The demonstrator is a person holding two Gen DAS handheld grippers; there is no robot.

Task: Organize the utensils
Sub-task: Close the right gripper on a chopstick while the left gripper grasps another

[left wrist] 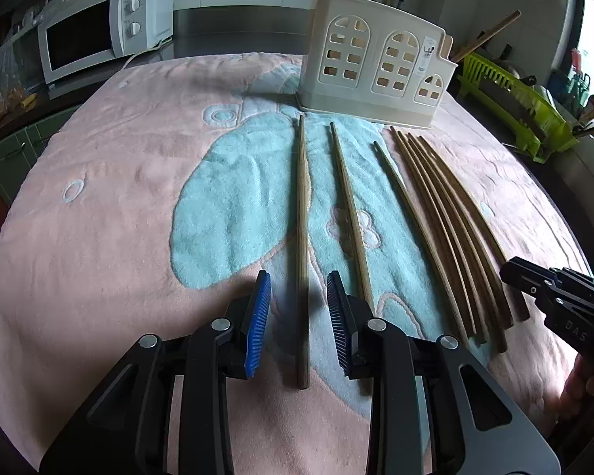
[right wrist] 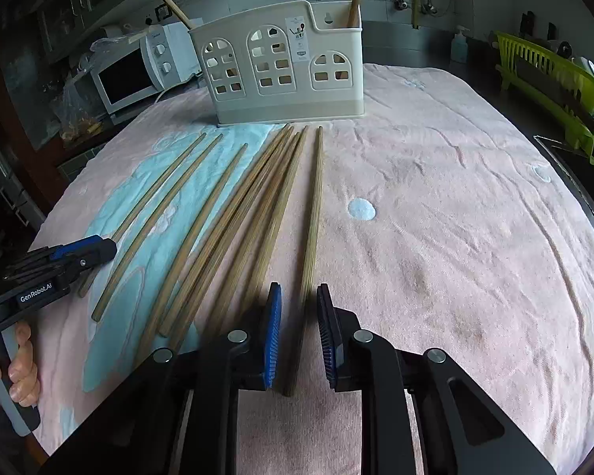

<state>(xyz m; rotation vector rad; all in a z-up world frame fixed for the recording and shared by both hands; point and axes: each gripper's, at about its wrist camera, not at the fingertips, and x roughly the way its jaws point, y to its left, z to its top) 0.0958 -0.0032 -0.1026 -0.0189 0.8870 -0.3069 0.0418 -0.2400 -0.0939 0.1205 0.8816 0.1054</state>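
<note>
Left tool: the left tool (left wrist: 299, 308) is seen straddling the leftmost chopstick (left wrist: 303, 237); a gap shows between each blue pad and the wood, so it is released, nothing grasped.
Right tool: the right tool (right wrist: 299, 326) is set astride the rightmost chopstick (right wrist: 313, 229); the pads stand narrowly apart from it, so no grip is made yet.
Loose chopsticks: a row of wooden chopsticks is laid on the pink towel (right wrist: 455, 217) covering the counter, two singles (left wrist: 350, 206) near the left tool and a touching bundle (left wrist: 447, 229) toward the right.
Holder: the cream utensil holder (right wrist: 277, 67) stands upright beyond the tips of the chopsticks; two sticks are already seen poking out of it.
Progress: judged early; most chopsticks are left on the towel.
Remaining: each is still to be lifted and dropped into the holder.
</note>
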